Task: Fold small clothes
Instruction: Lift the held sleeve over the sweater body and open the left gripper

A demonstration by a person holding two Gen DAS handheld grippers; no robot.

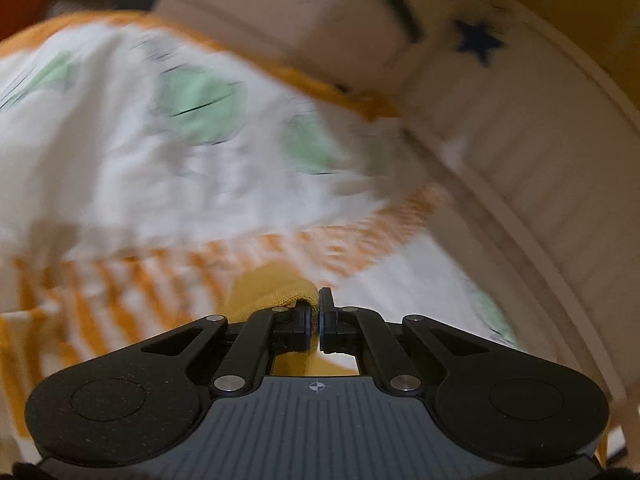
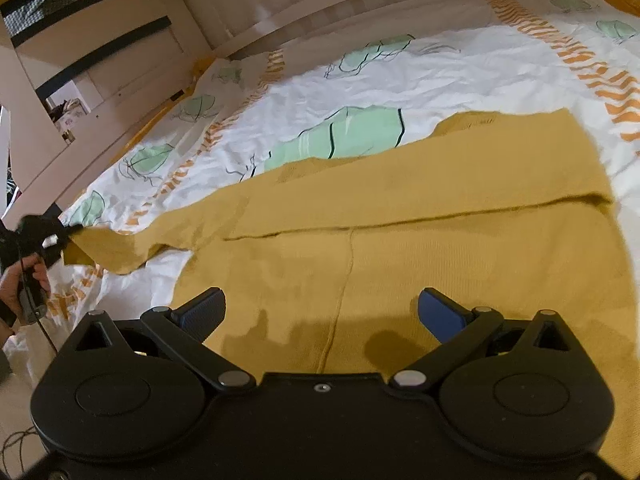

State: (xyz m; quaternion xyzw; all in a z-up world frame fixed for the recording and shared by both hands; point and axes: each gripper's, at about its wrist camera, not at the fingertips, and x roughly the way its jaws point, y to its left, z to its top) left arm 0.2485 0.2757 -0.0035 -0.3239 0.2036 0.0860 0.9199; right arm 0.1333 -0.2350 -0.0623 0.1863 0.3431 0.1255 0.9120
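Observation:
A mustard-yellow knit garment (image 2: 420, 216) lies spread on a white bedspread, with one long edge folded over the body. Its sleeve (image 2: 120, 248) stretches out to the left. My left gripper (image 1: 317, 312) is shut on the yellow sleeve end (image 1: 276, 292); it also shows at the far left of the right wrist view (image 2: 60, 236), holding that sleeve tip. The left wrist view is blurred. My right gripper (image 2: 320, 312) is open and empty, hovering just above the near part of the garment, fingers either side of a seam.
The bedspread (image 2: 360, 80) is white with green shapes and orange stripes. A white wooden bed frame (image 2: 120, 80) with slats runs along the far side and left. A blue star (image 1: 478, 42) hangs on the frame.

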